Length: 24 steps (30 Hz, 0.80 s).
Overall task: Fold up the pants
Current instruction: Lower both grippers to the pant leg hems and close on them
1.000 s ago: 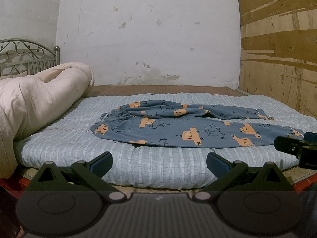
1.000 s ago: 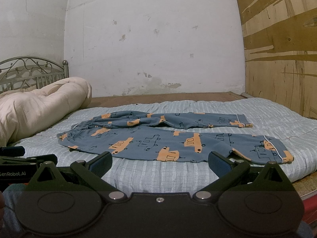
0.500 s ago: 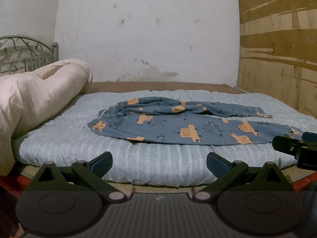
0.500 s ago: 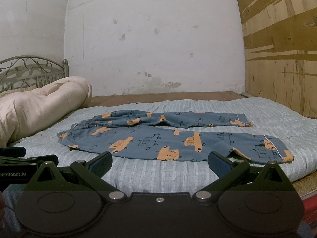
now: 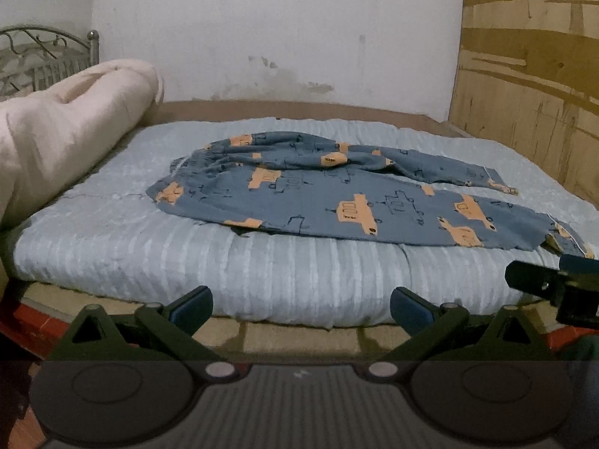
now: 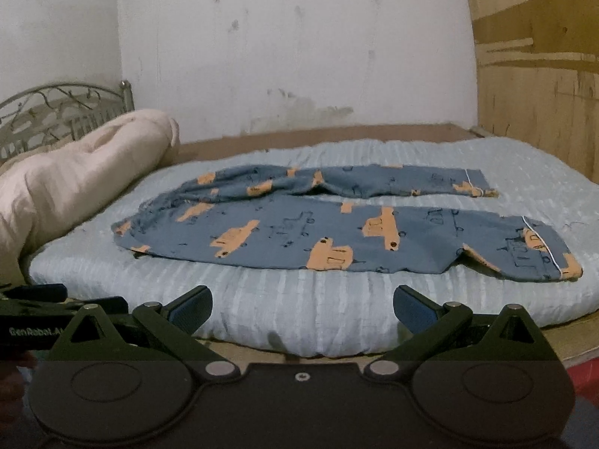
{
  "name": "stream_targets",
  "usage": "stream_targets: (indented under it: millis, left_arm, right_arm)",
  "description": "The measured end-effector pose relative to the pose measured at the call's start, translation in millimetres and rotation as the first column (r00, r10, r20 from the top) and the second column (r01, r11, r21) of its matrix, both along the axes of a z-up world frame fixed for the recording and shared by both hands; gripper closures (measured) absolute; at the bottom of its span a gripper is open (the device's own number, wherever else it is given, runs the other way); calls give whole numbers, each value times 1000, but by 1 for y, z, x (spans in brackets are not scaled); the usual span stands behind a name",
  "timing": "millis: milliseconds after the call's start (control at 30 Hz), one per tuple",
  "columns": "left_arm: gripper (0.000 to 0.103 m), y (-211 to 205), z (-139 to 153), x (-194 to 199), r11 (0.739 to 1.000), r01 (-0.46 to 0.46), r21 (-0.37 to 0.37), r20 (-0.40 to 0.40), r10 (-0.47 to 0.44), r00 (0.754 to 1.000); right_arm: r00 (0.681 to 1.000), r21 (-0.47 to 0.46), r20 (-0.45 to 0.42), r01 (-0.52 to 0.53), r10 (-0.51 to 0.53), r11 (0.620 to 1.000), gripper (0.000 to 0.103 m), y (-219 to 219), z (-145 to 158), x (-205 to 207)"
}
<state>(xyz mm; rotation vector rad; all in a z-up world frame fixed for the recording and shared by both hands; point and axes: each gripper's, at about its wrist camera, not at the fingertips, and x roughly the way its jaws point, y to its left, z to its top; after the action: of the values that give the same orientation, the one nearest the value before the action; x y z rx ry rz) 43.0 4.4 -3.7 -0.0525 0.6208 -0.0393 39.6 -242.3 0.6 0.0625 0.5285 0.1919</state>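
Blue pants with orange cars lie spread on the light blue mattress, waistband to the left, both legs running right; they also show in the right wrist view. The near leg's cuff is partly folded over. My left gripper is open and empty, in front of the mattress's near edge, short of the pants. My right gripper is open and empty, also before the near edge. The right gripper's body shows at the left wrist view's right edge; the left gripper's body shows at the right wrist view's left edge.
A rolled cream duvet lies along the mattress's left side, with a metal headboard behind it. A white wall stands at the back and a plywood wall on the right. The bed's wooden base shows under the near edge.
Both grippers have moved closer to the bed and tilted down a little, so the pants look larger. Both stay open. The pants have not moved.
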Motion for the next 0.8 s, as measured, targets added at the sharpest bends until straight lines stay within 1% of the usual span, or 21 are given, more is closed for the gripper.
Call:
stream_targets:
  millis: [167,333,533,633,800]
  left_arm:
    - [1,-1,9,24,1000,23,-13,-29,-23,999]
    - [1,-2,12,53,1000,10,-22,-72,-11,997]
    - [1,-1,13,91,1000,10,11,-101,-8,995]
    - [1,2,16,113,1000,2,24,-103,1,995]
    - [1,10,22,155,999,-14,49,-106,19,994]
  right_arm:
    - [998,-12,-46,36,-37,999,1,-3,0,19]
    - [997,-4,-55,45,-45,999,1,-10,1,38]
    - [997,5,-62,49,-49,999,1,-18,2,66]
    - [996,6,-69,55,-55,998,1,-23,0,86]
    - [998,-1,-60,30,-30,1000,1,-30,-1,116]
